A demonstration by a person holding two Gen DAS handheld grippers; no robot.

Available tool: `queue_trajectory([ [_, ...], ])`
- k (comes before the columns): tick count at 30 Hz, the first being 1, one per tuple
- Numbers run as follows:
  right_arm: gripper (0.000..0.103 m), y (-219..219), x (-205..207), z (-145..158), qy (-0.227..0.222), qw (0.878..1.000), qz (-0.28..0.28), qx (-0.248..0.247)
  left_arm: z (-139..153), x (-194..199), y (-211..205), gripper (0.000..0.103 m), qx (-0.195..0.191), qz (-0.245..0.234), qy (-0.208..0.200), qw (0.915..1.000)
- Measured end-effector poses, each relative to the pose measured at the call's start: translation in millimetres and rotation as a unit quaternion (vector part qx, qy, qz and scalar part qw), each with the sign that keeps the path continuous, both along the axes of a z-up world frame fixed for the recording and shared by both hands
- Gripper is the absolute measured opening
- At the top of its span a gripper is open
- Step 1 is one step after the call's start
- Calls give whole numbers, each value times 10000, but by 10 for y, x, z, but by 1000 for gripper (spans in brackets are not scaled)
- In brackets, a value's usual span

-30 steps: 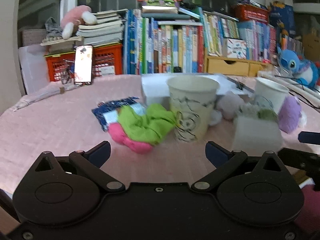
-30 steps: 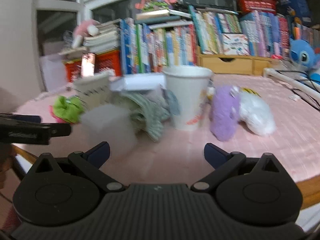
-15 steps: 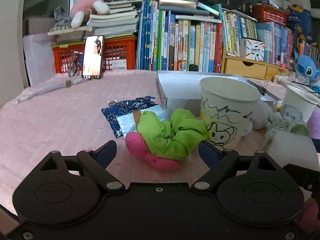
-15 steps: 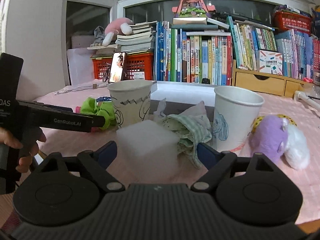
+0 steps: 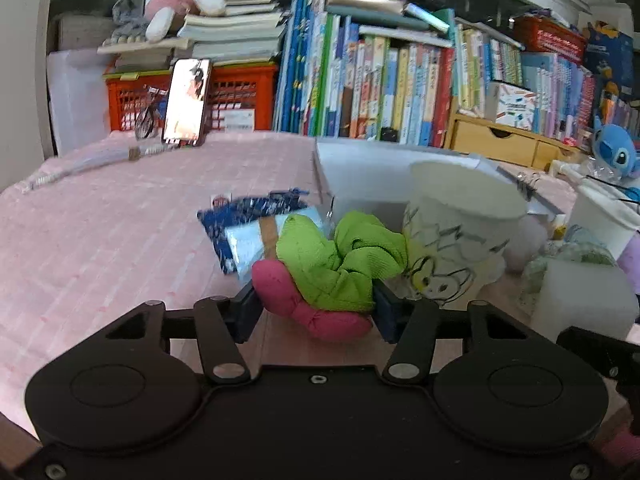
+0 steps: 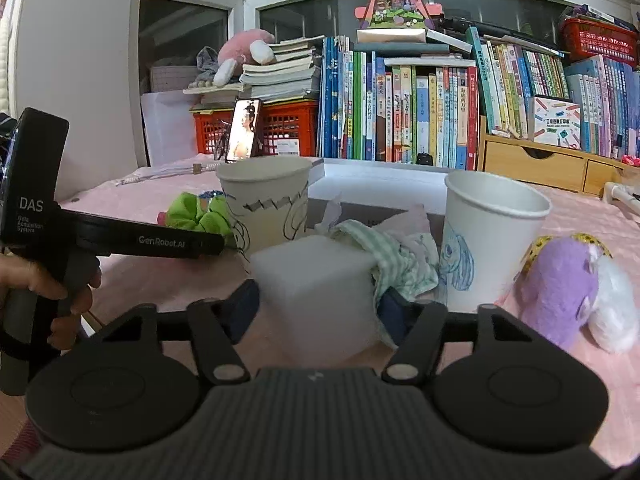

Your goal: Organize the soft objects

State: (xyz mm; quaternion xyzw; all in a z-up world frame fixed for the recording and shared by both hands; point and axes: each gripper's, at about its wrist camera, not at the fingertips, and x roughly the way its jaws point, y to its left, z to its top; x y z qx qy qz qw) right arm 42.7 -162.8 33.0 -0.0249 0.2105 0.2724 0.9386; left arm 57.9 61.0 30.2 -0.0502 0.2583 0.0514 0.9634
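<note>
On the pink tablecloth lie a green scrunchie (image 5: 344,260) and a pink soft piece (image 5: 312,308), beside a paper cup with a cartoon face (image 5: 460,240). My left gripper (image 5: 316,314) has its jaws closing, with both pads touching the sides of that pink and green bundle. My right gripper (image 6: 318,312) is closing too, its pads against the sides of a white foam cube (image 6: 320,280). A green striped cloth (image 6: 396,256) lies behind the cube. A second paper cup (image 6: 488,240) stands to the cube's right.
A purple and white plush (image 6: 560,288) lies at the right. A white box (image 5: 360,172) sits behind the cups, a blue pouch with a face mask (image 5: 248,232) to the left. Books, an orange crate and a phone (image 5: 186,100) line the back edge.
Both grippers moved forward and narrowed from wide open. The scrunchie bundle now sits between the left pads and the foam cube between the right pads.
</note>
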Motion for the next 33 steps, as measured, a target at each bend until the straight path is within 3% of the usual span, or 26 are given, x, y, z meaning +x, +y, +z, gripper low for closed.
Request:
queue_trajectory([
  [5, 64, -94, -30, 306, -30, 9996, 180, 206, 360, -112, -8, 53, 176, -107, -212, 9996],
  [13, 63, -261, 153, 747, 117, 9980, 341, 519, 865, -34, 114, 53, -183, -110, -363, 9991],
  [19, 63, -220, 300, 690, 776, 9950, 564, 274, 885, 115, 166, 53, -381, -126, -80, 9992],
  [23, 63, -188, 363, 569, 1349, 9884, 692, 102, 894, 211, 153, 53, -302, -89, -8, 9995],
  [27, 63, -157, 399, 419, 1881, 9780, 884, 168, 908, 300, 133, 53, -296, -113, 35, 9995],
  [33, 63, -2, 410, 380, 2266, 9635, 1363, 411, 928, 417, 112, 53, -346, -184, 35, 9992],
])
